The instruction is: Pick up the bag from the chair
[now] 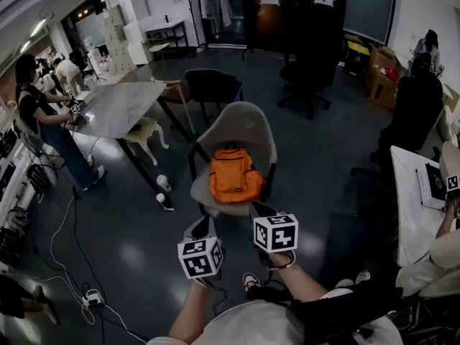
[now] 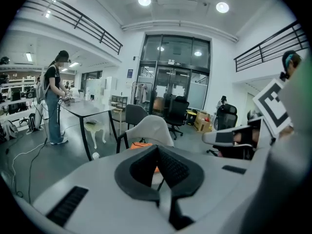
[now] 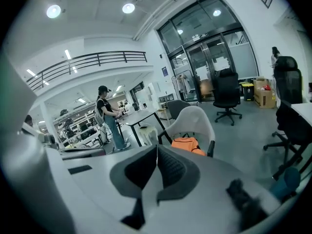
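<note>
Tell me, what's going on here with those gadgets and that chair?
A person holds the left hand-held gripper and the right hand-held gripper, both shut and empty. They point toward an orange bag lying on the seat of a pale chair. Neither touches the bag; it has not been picked up yet.

Bag (image 1: 233, 176) lies on chair (image 1: 243, 126) seat. Tabletop (image 1: 118, 110) stands left of chair. Left gripper (image 1: 201, 226) and right gripper (image 1: 263, 210) side by side before chair.

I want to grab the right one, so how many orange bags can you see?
1. The orange bag sits on the seat of the grey chair, in the middle of the head view. More could be hidden elsewhere in the room.
</note>
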The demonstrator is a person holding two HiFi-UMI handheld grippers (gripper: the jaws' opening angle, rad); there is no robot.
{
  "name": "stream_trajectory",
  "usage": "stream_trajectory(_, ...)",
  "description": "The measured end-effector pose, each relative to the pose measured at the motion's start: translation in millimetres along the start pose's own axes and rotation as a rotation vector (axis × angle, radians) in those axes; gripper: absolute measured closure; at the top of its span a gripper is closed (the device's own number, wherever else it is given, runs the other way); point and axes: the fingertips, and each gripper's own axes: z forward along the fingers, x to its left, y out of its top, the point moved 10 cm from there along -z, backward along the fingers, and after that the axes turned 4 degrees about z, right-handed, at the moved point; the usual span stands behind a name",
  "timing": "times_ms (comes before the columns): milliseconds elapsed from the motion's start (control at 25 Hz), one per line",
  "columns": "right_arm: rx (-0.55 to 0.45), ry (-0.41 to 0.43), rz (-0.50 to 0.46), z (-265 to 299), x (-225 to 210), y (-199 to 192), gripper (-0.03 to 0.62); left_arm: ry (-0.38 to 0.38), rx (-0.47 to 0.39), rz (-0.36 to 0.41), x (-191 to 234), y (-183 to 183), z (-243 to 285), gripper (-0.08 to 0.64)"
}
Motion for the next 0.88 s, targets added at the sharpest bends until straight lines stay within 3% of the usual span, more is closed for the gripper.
stream_trajectory(440, 0.030, 0.020, -0.004, 79.2, -31.3, 51.5, 0.558, 0.045, 0.004, -0.011, 28.7, 37.3, 76.4, 0.546)
stream_trajectory(880, 0.064, 0.024, 0.003, 129.6, -54.1, 70.6, 0.558, 0.063, 0.033, -0.028, 47.4, 46.2, 127.1, 0.546)
